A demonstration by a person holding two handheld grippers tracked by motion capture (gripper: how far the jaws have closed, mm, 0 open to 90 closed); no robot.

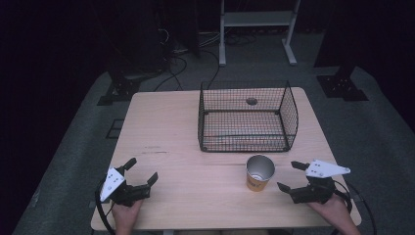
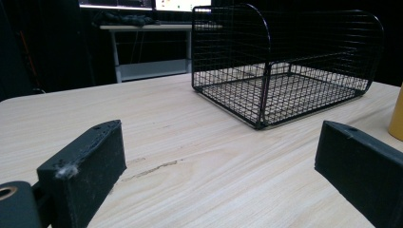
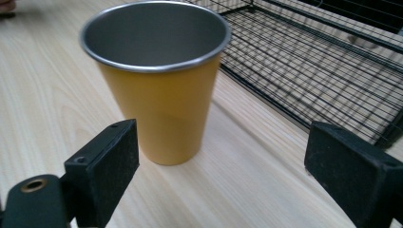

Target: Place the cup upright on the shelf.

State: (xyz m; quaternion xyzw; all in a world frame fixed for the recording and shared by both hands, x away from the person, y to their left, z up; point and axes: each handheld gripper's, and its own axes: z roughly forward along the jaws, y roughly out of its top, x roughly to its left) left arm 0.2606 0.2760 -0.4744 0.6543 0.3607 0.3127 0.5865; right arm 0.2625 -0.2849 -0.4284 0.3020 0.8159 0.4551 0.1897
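Cup (image 1: 259, 172): a yellow tumbler with a bare metal inside and rim stands upright on the wooden surface (image 1: 186, 137), toward the near right part of it. In the high view, taking the middle of the surface as the clock's centre, the cup sits at about 4 o'clock, just in front of the black wire basket (image 1: 247, 117), near its front wall and apart from it. The basket lies at about 1 o'clock, its mesh floor bare.

Right claw (image 1: 288, 176) is at about 3 o'clock from the cup, near it and not touching. Its jaws are spread wide and hold nothing. In the right gripper view the cup (image 3: 157, 80) stands upright ahead of the right claw (image 3: 228, 175), closer to the left-hand jaw, with a gap on both sides, and the basket (image 3: 323, 66) floor runs across the upper right.

Left claw (image 1: 142, 171) is at about 8 o'clock on the surface, well apart from the cup, a hand behind it at the near edge. Its jaws are also spread and empty. In the left gripper view the left claw (image 2: 218, 156) faces the basket (image 2: 285, 61) over bare wood, and a sliver of the cup (image 2: 397, 118) shows at the right edge.
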